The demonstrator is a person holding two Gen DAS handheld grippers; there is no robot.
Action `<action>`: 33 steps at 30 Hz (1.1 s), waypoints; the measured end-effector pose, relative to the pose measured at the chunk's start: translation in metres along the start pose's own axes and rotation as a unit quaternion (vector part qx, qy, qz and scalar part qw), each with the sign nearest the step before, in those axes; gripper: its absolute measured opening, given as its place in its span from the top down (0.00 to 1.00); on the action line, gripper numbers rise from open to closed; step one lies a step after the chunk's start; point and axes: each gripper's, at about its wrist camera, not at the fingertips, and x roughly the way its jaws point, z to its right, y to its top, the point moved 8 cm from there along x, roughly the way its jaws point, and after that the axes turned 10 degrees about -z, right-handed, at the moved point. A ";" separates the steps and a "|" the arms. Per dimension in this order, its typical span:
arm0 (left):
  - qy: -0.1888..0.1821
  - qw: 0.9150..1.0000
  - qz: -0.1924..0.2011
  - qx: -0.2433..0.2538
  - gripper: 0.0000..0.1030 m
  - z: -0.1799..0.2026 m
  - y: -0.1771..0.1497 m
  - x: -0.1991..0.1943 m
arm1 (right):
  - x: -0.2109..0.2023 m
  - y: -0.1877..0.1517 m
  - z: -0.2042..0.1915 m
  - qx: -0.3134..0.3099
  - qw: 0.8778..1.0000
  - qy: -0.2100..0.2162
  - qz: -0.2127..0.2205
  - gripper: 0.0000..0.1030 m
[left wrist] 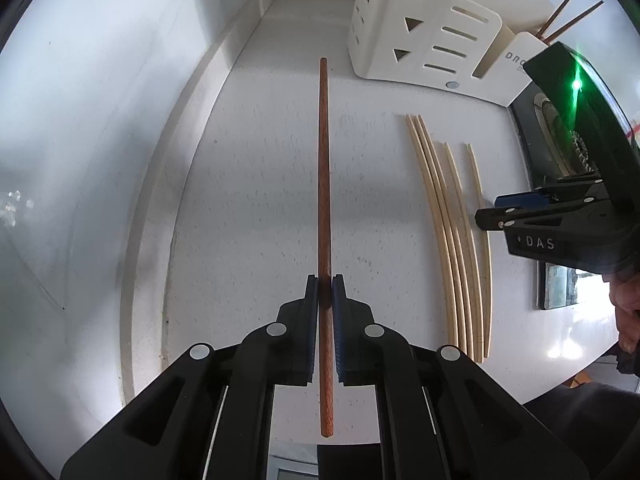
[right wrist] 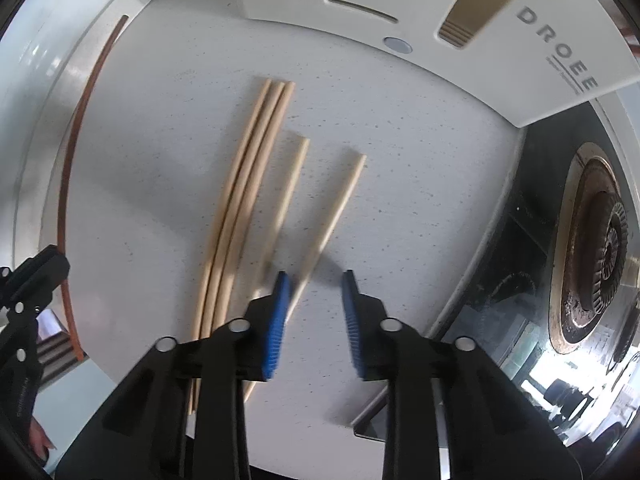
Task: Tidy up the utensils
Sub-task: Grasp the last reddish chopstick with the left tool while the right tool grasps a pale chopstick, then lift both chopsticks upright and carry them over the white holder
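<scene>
My left gripper [left wrist: 325,280] is shut on a dark brown chopstick [left wrist: 324,184], held lengthwise above the white counter; the chopstick also shows at the left edge of the right wrist view [right wrist: 72,184]. Several pale bamboo chopsticks [left wrist: 448,232] lie side by side on the counter to its right, also in the right wrist view [right wrist: 248,184]. My right gripper [right wrist: 314,276] is open and empty, just above the near end of the rightmost pale chopstick [right wrist: 332,220]. It shows in the left wrist view [left wrist: 492,210]. A white utensil holder [left wrist: 424,28] stands at the back, with two dark chopsticks [left wrist: 568,12] in it.
A white wall [left wrist: 100,120] and a ledge run along the left. A black gas stove with a burner [right wrist: 596,248] borders the counter on the right. The holder's base [right wrist: 520,60] lies close ahead of the right gripper.
</scene>
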 end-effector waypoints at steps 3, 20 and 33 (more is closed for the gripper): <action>-0.002 1.000 -0.001 -0.005 0.94 0.001 0.001 0.000 | 0.002 0.003 0.001 0.011 1.000 0.014 -0.007 0.91; -0.009 0.999 0.003 -0.050 0.94 -0.005 -0.005 -0.006 | 0.006 -0.006 0.004 -0.022 0.998 0.066 0.001 0.95; 0.004 0.995 -0.017 -0.098 0.94 -0.002 -0.011 -0.005 | -0.002 -0.051 0.052 -0.074 0.994 0.072 0.037 0.95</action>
